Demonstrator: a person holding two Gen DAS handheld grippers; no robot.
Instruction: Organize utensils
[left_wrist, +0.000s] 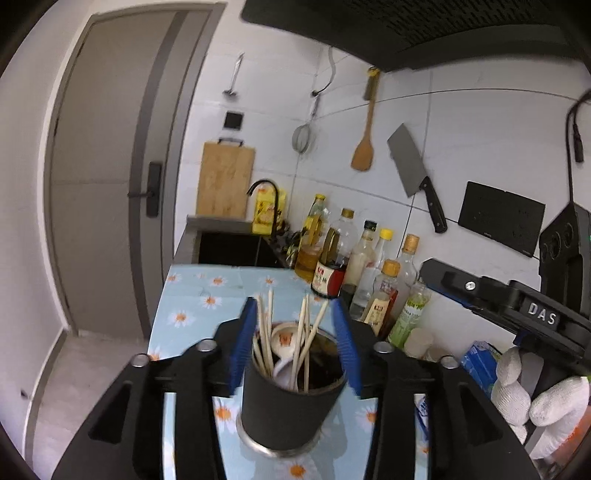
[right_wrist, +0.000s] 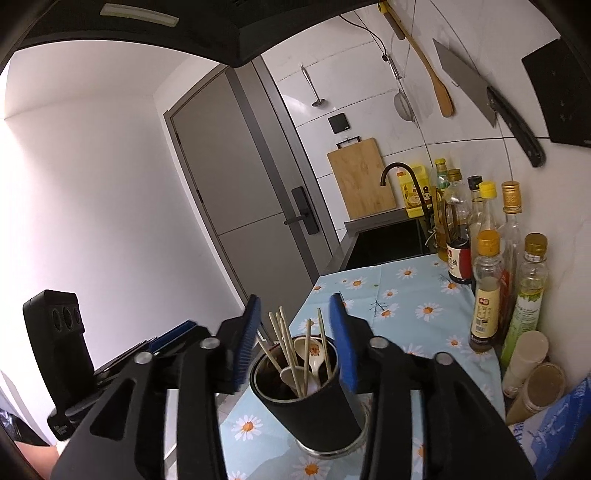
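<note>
Left claw (left_wrist: 293, 339): jaws spread, pads clear of the black utensil holder (left_wrist: 286, 406) standing between them on the daisy-print cloth (left_wrist: 192, 314). Chopsticks (left_wrist: 304, 332) and a white spoon (left_wrist: 282, 341) stand inside it. Right claw (right_wrist: 295, 341): jaws spread, the same holder just below and between its blue fingers (right_wrist: 341, 343), untouched. Bottles (right_wrist: 487, 288) stand to its right.

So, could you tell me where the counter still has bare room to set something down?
The daisy-print cloth lies bare between the utensil cup and the sink, out to its door-side edge. It is crowded along the tiled wall, where the bottles stand in a row, with tubs and a blue packet at the near end.
</note>
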